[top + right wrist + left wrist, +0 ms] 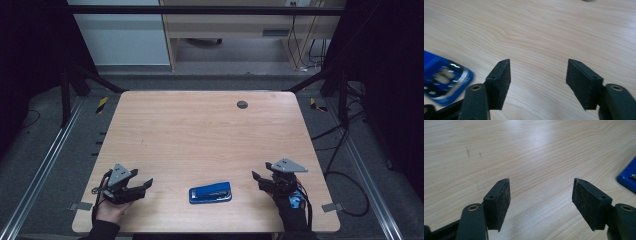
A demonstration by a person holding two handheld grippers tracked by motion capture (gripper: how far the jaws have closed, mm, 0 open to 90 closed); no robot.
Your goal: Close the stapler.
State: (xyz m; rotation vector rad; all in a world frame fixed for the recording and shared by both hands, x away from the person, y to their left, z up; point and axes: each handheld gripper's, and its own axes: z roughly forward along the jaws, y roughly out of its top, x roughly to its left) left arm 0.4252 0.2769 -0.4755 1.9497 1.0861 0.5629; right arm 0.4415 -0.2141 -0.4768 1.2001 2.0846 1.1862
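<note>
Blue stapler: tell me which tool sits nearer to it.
Right. The right tool sits just off the blue stapler's right end; the left tool is farther off its left end. Neither touches it.

1 blue stapler (210,192), 2 tongs, 1 table (200,130).

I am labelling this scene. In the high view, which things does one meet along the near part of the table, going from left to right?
left gripper, held open → blue stapler, lying flat on the wooden table → right gripper, also open with nothing between its jaws.
</note>
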